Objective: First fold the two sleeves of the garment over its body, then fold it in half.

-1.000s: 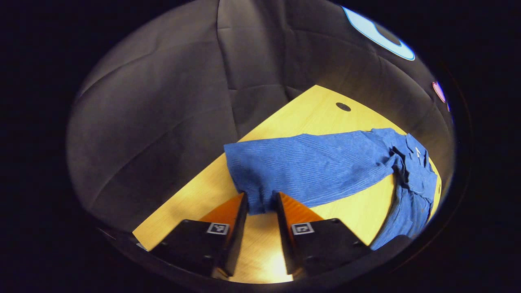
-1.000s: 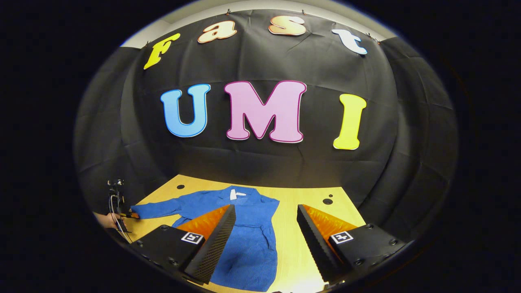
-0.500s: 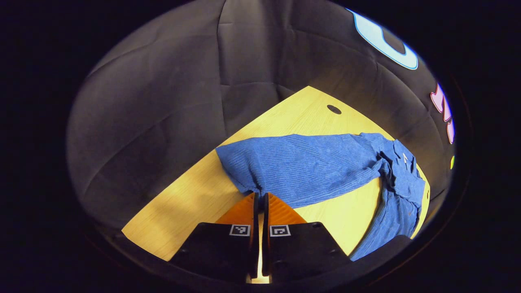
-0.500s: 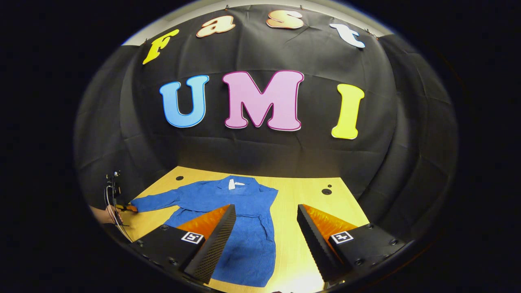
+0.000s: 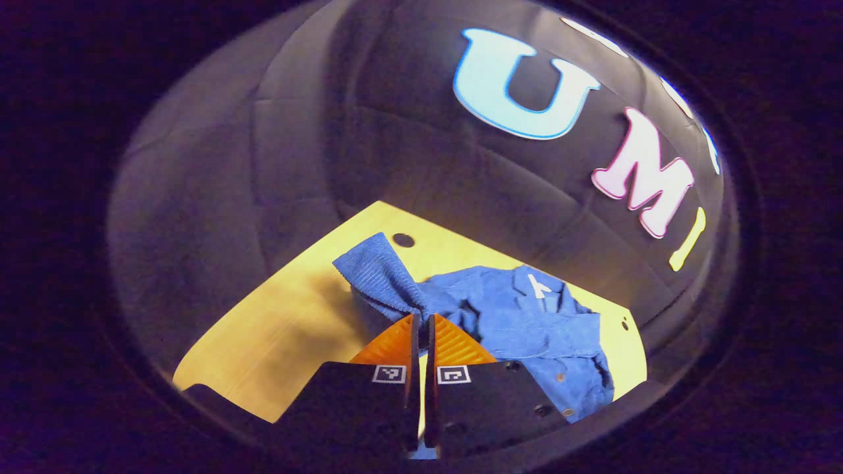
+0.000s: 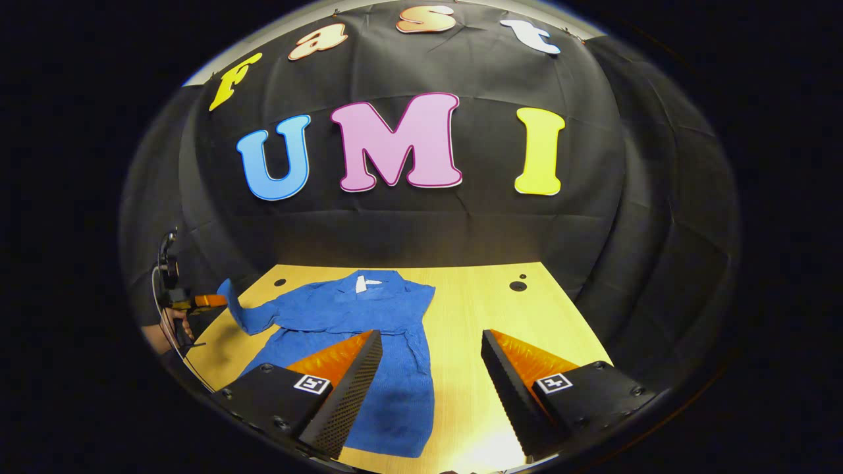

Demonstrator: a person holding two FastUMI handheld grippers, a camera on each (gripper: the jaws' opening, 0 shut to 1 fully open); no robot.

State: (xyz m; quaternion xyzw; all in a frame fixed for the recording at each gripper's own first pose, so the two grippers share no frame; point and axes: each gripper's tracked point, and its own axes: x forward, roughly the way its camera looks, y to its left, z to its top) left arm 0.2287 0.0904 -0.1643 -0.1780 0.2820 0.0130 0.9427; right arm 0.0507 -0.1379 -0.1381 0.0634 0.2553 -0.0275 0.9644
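You are on the first step: the left sleeve is being folded over the body of the blue shirt. Your left gripper has its fingers pinched together on the cuff end of that sleeve, which hangs lifted off the wooden table, its free end drooping beyond the tips. In the right gripper view the same left gripper shows near the table's left edge, with your hand behind it and the sleeve rising from the shoulder towards it.

The shirt lies flat along the table's left half, collar towards the far edge by the booth wall, hem towards the near edge, and a white tag shows at the neck. The other sleeve appears to lie already along the body's right side, though the folds there are hard to read.

Your right gripper hovers above the near part of the table with its fingers spread wide, holding nothing; the shirt's lower body lies beneath its left finger.

Next, I judge, carry the cuff across over the chest, lay the sleeve flat on the body, and only then let go. Keep the pinch firm so that the cloth does not slip out midway, and do not drag the shoulder out of place.
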